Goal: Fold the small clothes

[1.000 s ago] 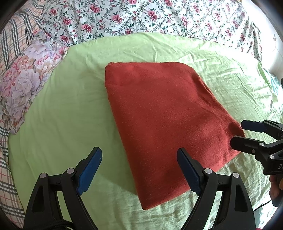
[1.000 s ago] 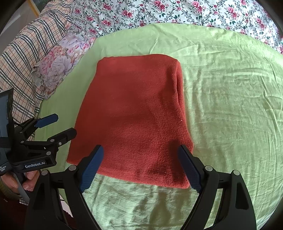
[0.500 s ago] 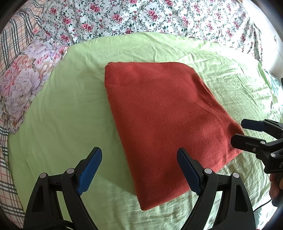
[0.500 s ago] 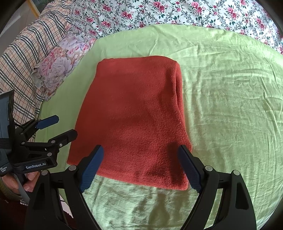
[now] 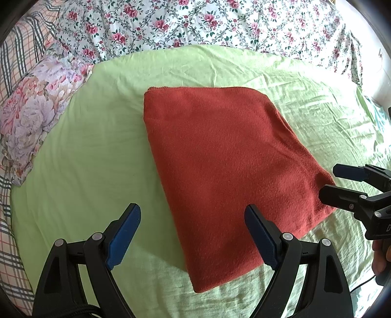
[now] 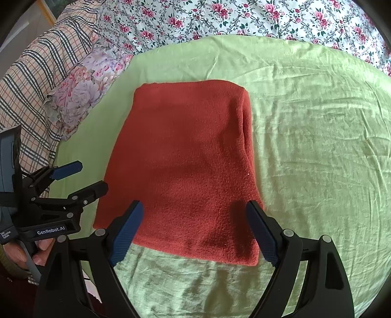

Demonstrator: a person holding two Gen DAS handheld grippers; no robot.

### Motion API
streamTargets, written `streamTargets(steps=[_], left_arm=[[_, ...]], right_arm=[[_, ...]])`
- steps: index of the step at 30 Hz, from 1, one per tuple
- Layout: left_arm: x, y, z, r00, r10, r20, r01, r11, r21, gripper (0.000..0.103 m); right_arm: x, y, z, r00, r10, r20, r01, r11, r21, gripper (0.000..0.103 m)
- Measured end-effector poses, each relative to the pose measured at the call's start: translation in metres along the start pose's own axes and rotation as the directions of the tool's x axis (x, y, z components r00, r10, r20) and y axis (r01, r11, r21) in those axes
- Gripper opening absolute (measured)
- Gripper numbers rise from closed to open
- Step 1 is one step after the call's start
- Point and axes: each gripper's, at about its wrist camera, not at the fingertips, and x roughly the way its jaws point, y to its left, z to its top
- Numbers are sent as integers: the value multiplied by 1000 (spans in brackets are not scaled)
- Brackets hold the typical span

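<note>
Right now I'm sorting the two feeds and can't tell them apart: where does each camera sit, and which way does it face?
Left wrist: on the left gripper, looking steeply down at the red cloth's near-left corner; own open fingers, plus the right gripper at the right edge.
Right wrist: on the right gripper, looking down over the cloth's near edge; own open fingers, the left gripper and a hand at left.
Shared: red cloth, green sheet, floral bedding.

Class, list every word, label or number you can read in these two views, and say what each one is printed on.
"GenRobot.AI": on the body of the left tongs, seen in the right wrist view.
Small white label beside it: too small to read.
"D": a cut-off letter on the right tongs, left wrist view.
</note>
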Motion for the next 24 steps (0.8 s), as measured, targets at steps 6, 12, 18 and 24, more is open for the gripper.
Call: streamTargets(steps=[6,12,18,24], left_arm=[[1,0,3,1000,-2,1,2,1000,7,87],[1,0,4,1000,-1,-1,1,1000,6,87],[6,3,8,1000,-5,-8,5,1000,2,88],[7,5,10,1000,-6,-11,6,1000,4,88]], right_arm=[[0,-1,3,1000,3,1,-3,1000,3,86],[0,-1,4,1000,3,1,-3,1000,3,86],[2,-4,7,1000,0,0,0,1000,10,86],[6,-9,9,1000,-3,-1,3,1000,20,86]])
